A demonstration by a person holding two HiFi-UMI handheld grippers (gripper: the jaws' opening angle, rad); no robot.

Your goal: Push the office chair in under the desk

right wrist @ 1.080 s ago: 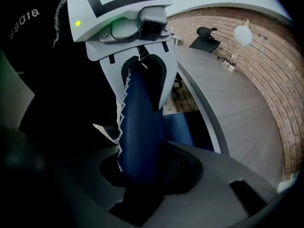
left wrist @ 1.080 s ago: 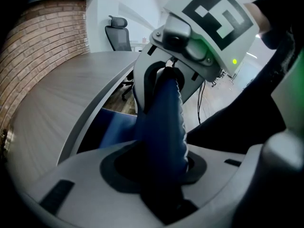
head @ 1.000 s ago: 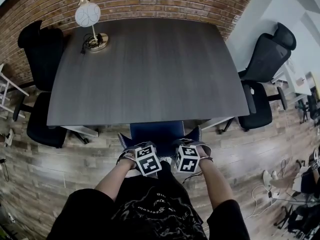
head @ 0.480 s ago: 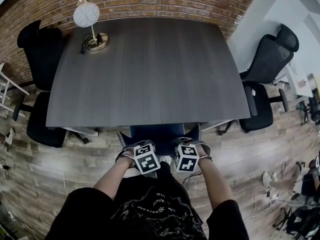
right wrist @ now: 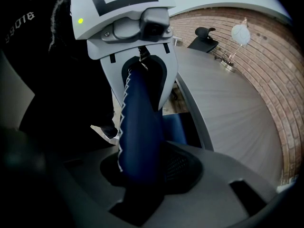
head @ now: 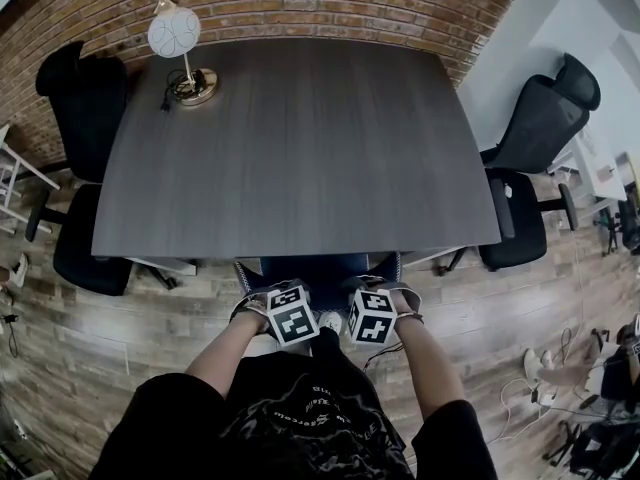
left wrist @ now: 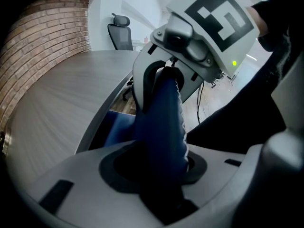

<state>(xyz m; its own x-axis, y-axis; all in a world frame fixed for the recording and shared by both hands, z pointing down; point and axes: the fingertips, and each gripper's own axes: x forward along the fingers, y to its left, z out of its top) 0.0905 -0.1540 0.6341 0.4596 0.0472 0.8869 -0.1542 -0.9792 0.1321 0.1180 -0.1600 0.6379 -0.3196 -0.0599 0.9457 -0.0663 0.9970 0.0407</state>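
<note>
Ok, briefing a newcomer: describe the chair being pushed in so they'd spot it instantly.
Find the big dark desk by the brick wall. At its near edge sits the blue chair; the left chair and right chair are black.

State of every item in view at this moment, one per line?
Blue office chair: tucked under the desk up to its backrest.
Left gripper: jaws shut on the backrest.
Right gripper: jaws shut on the backrest.
Lamp: upright on the desk.
Left black chair, right black chair: beside the desk, untucked.
</note>
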